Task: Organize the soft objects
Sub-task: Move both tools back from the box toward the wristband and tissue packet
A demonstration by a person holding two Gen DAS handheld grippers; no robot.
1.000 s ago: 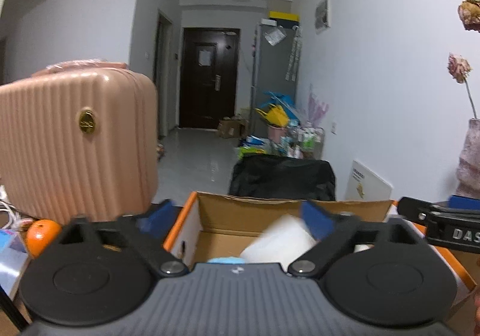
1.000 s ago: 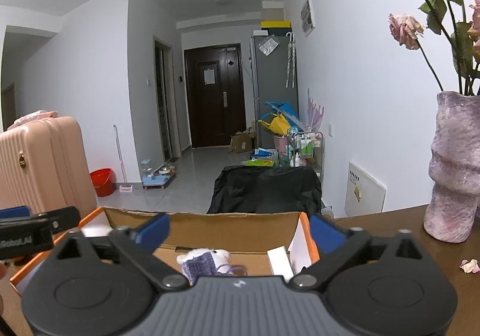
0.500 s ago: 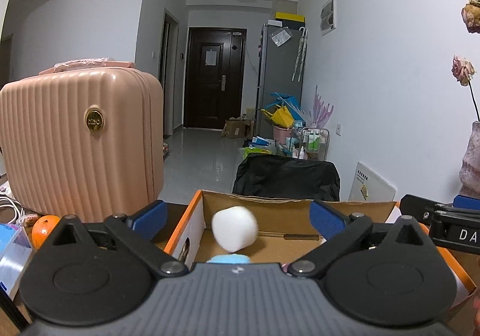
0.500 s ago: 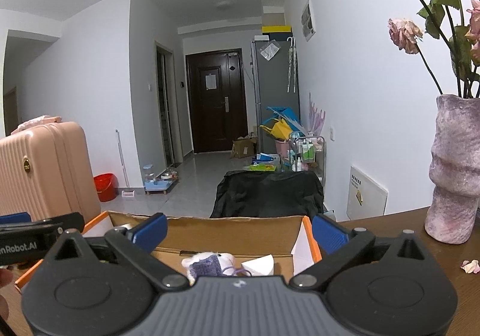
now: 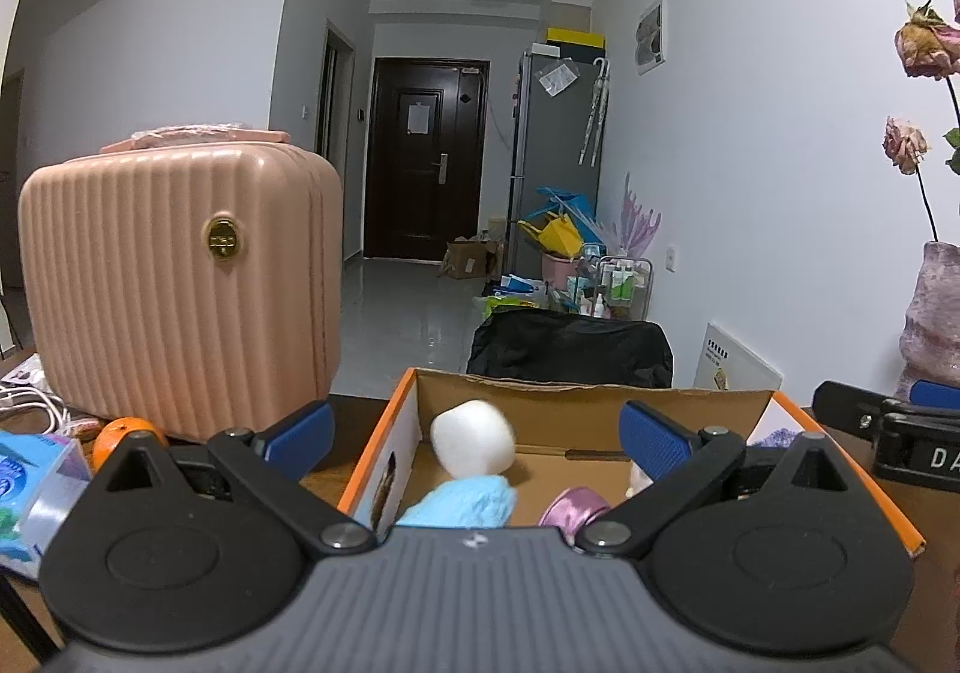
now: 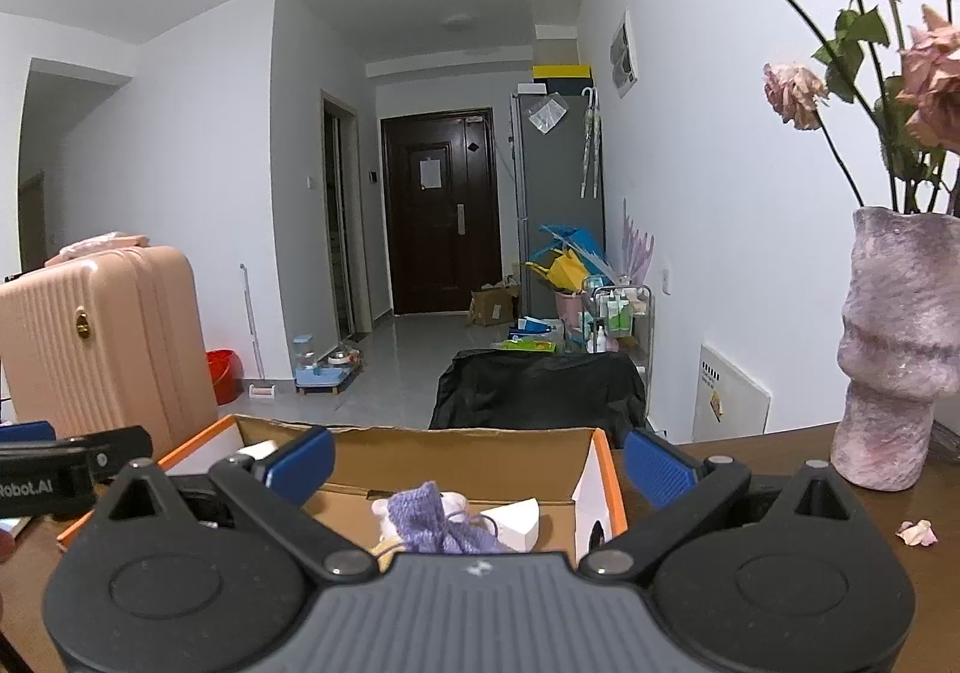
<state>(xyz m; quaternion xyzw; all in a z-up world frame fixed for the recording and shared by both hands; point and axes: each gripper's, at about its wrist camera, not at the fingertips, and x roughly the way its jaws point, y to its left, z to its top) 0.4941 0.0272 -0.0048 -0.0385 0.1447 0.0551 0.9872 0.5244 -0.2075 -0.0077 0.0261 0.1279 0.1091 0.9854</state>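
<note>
An open cardboard box (image 5: 588, 403) with orange edges sits in front of both grippers. In the left wrist view a white soft lump (image 5: 473, 437) is inside it, above a light blue soft thing (image 5: 465, 502) and a pink ribbon roll (image 5: 573, 503). My left gripper (image 5: 474, 433) is open and empty over the box's left part. In the right wrist view the box (image 6: 456, 448) holds a purple knitted toy (image 6: 429, 517) and a white piece (image 6: 510, 520). My right gripper (image 6: 477, 460) is open and empty over the box.
A pink ribbed suitcase (image 5: 180, 277) stands left of the box, with an orange (image 5: 123, 430) and a tissue pack (image 5: 33, 484) by it. A purple vase (image 6: 894, 349) with dried roses stands at the right on the brown table (image 6: 780, 469). A petal (image 6: 915, 532) lies near it.
The white soft lump has left my left gripper and dropped into the box. Both grippers have pulled back a little and stay open.
</note>
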